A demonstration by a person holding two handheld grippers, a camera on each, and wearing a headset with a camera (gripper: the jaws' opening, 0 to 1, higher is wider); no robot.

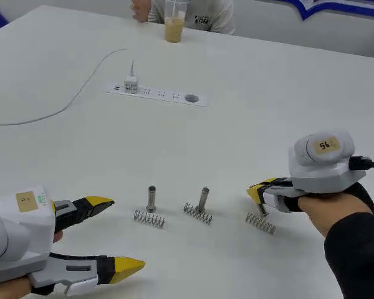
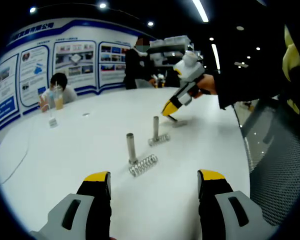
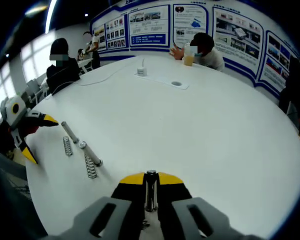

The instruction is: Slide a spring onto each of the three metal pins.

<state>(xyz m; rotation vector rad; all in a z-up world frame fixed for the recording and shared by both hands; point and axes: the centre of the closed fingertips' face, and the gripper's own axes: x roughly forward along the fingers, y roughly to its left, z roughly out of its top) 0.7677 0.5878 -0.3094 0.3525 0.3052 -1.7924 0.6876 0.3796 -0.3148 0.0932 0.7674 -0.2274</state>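
Left tool (image 1: 115, 235): nearest item, at the near left edge of the tabletop (image 1: 249, 137). Yellow-tipped jaws spread wide, nothing between them.
Left spring (image 1: 149, 218): lying on its side, just in front of the left pin and not on it.
Middle spring (image 1: 197, 213): lying on its side at the foot of the middle pin, not on it.
Right spring (image 1: 260, 223): lying on its side, just beside the right tool's tip and clear of the jaws.
Left pin (image 1: 151, 198): metal, standing upright on the tabletop, bare.
Middle pin (image 1: 203, 199): metal, standing beside the left pin, bare.
Right tool (image 1: 257, 193): low over the tabletop at the right, held in a dark-sleeved hand. Jaws closed together on the third pin.
Third pin (image 3: 150, 192): clamped between the right tool's jaws, as seen in the right gripper view.
Power strip (image 1: 159, 93): white, lying flat well beyond the pins.
Plug (image 1: 131, 82): white, seated in the strip's left end.
Cable (image 1: 62, 106): thin and pale, curving away to the left.
Cup (image 1: 174, 25): clear, part full of a tan drink, at the far edge.
Person (image 1: 202, 12): seated behind the cup.
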